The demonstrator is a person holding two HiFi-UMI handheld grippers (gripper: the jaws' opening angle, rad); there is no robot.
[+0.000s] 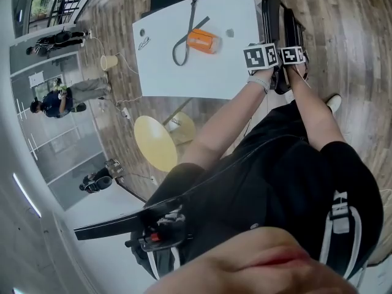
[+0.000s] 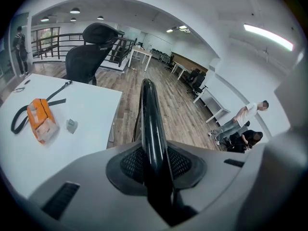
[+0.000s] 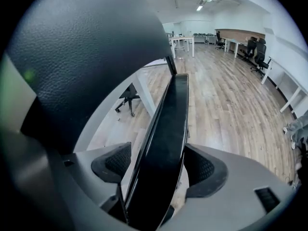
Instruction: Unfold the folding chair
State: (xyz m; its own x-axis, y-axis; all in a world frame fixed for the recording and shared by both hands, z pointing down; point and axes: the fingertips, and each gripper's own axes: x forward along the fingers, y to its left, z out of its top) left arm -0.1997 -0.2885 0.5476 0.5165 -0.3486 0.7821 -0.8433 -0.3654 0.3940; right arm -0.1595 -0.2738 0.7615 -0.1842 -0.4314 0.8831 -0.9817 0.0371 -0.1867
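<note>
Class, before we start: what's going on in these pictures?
A person with a claw in each hand is working on a folded folding chair beside a white table. The left claw is clamped on a thin frame tube. The right claw stands open around a flat chair panel, not gripping. Nothing is unfolded yet.

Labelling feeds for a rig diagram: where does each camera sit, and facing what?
Head view: on the head, steeply down on both arms, left gripper, right gripper, folding chair, table.
Left gripper view: on that gripper, along jaws clamped on a chair tube.
Right gripper view: on that gripper, along open jaws straddling a chair panel.
Shared: head and left gripper views show the orange pack.
</note>
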